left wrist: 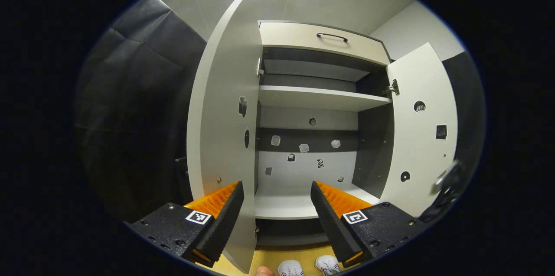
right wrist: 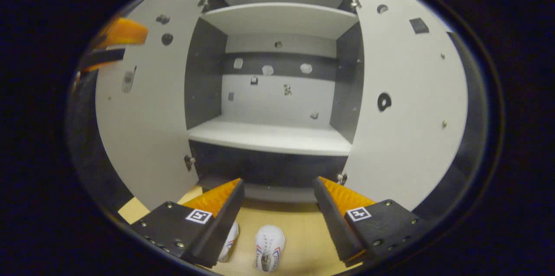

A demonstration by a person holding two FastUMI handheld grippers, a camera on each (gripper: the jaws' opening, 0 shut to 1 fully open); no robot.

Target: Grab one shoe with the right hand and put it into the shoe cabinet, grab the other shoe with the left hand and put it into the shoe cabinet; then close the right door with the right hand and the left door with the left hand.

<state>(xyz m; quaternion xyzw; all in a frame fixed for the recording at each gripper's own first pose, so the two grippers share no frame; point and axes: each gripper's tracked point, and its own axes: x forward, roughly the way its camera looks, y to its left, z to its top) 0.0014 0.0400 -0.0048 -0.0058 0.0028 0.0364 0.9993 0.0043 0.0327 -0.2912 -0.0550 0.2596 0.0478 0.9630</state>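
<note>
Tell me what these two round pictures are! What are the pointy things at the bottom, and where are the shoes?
A person holds a grabbing tool in each hand, and each tool carries a camera. The pointy things are each tool's jaws: the left gripper and the right gripper, both open and holding nothing. Ahead stands the shoe cabinet with both doors swung wide and bare shelves. Two white shoes sit on the wooden floor in front, waiting to be picked up.

shoes (right wrist: 269, 248) white, red-and-blue stripes | shoe cabinet (right wrist: 277, 137) pale grey shelves and doors, dark grey side walls and back band | floor (right wrist: 303, 232) light wood-tone
</note>
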